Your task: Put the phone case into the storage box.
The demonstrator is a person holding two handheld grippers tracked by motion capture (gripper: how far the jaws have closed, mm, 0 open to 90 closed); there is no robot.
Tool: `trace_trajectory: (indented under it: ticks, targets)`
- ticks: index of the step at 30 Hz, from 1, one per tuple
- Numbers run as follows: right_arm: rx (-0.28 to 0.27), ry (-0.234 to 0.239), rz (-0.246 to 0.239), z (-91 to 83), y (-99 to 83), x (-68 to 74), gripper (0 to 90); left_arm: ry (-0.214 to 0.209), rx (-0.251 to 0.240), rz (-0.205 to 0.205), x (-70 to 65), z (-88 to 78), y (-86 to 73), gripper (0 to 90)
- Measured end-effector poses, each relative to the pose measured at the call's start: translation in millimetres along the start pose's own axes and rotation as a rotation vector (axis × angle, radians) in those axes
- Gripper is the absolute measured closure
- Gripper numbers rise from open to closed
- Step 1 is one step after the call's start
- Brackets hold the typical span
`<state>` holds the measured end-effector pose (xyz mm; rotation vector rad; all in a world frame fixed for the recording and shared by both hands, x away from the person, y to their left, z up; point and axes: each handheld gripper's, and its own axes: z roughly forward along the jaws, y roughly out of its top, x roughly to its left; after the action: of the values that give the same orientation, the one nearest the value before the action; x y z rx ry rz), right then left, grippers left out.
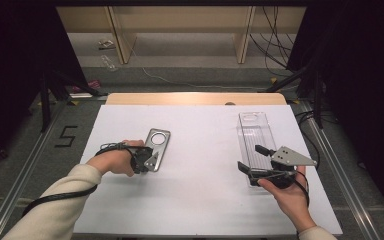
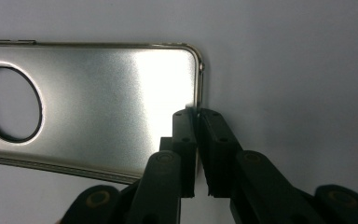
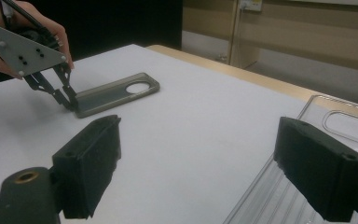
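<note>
The person is wearing cream-coloured long sleeves (image 1: 55, 200). Each hand is carrying a black two-jaw gripper, the left gripper (image 2: 196, 135) and the right gripper (image 1: 252, 160), both showing brass-coloured pivot pins, a grey three-cornered plate with small dark screws, and a black cable (image 1: 55, 196) trailing off.

One metal phone case (image 1: 157, 146), one clear case (image 1: 256, 137), two claws (image 1: 152, 161).

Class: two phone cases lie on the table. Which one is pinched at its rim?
The metallic case with the round hole, pinched by the left gripper; the clear case isn't gripped.
</note>
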<state>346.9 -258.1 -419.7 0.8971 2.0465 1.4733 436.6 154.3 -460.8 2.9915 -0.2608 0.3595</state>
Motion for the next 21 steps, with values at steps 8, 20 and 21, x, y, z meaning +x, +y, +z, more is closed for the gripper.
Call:
trace_trajectory:
  ticks: [8, 20, 21]
  targets:
    - [0.000, 0.001, 0.002, 0.2, -0.2, -0.1, 15.8, 0.006, 0.002, 0.012, -1.1, 0.1, 1.0, 85.3]
    - [0.000, 0.001, 0.004, 0.4, -0.6, 0.1, 15.8, 0.016, -0.003, 0.026, -3.9, -0.9, 2.4, 87.1]
    - [0.000, 0.002, 0.003, 0.4, -0.6, 0.1, 15.8, 0.013, -0.009, 0.019, -4.8, -0.9, 1.9, 87.2]
